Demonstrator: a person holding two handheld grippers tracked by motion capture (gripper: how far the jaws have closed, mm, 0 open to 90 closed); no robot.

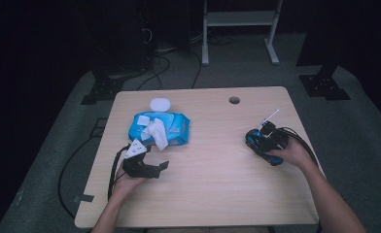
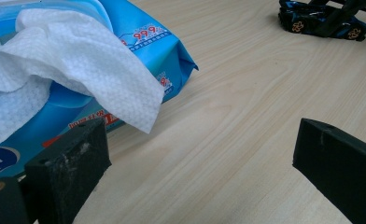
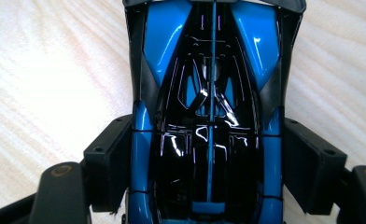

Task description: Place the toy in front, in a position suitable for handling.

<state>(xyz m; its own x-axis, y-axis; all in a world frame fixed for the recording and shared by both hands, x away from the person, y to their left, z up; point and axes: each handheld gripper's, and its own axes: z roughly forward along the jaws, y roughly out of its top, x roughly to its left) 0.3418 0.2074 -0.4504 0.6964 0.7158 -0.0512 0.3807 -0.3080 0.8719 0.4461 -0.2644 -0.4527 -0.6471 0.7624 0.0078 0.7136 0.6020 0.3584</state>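
Note:
A blue and black toy car (image 1: 257, 142) (image 3: 209, 93) lies on the wooden table (image 1: 213, 189) at the right. My right gripper (image 1: 264, 141) (image 3: 209, 156) is shut on it, with a black pad pressed against each side of the body. A blue pack of wet wipes (image 1: 174, 128) (image 2: 146, 44) lies at the left, and a white wipe (image 1: 155, 132) (image 2: 78, 65) hangs out of its top. My left gripper (image 1: 157, 158) (image 2: 200, 149) rests just in front of the pack, open, with bare table between its jaws. The car (image 2: 321, 21) also appears far off in the left gripper view.
A small white round lid (image 1: 160, 104) sits behind the wipes pack. A thin white stick (image 1: 271, 117) lies just beyond the car. There is a cable hole (image 1: 234, 100) near the table's far edge. Cables and stand legs are on the floor beyond.

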